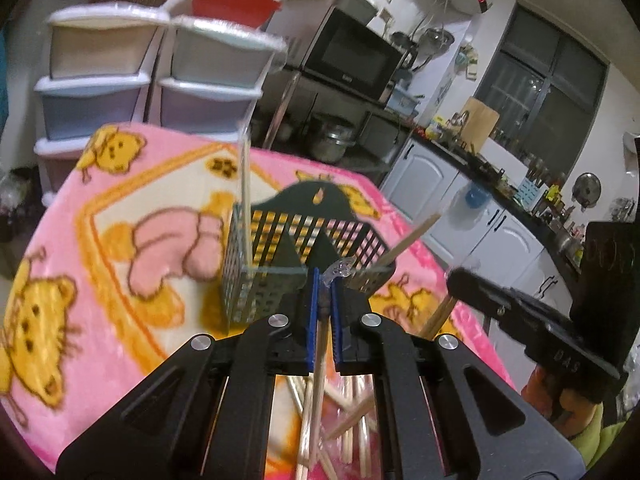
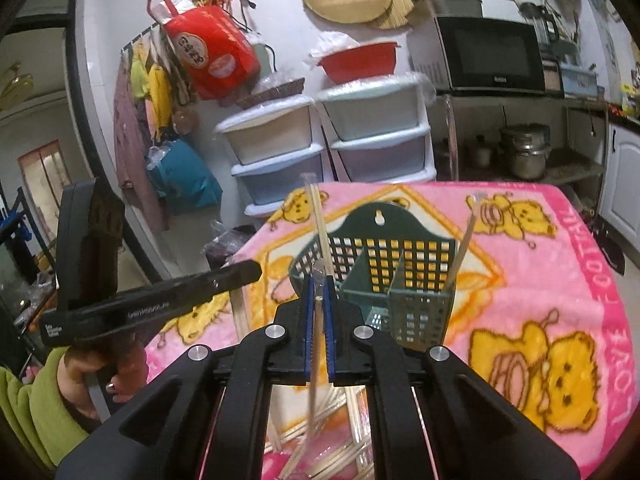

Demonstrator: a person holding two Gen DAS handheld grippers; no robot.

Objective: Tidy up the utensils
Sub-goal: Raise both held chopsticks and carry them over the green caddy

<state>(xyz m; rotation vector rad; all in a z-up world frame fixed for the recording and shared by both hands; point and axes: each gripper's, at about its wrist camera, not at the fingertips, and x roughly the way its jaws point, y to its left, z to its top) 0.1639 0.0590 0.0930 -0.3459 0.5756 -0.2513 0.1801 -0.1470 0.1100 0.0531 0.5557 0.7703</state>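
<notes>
You are gripping one wrapped chopstick [image 1: 320, 344] in the closed left gripper [image 1: 324, 300] and another [image 2: 318, 320] in the closed right gripper [image 2: 319, 300], near the green basket [image 2: 400, 280] at frame centre; either thin stick could be pivoting and missing its compartment.
</notes>
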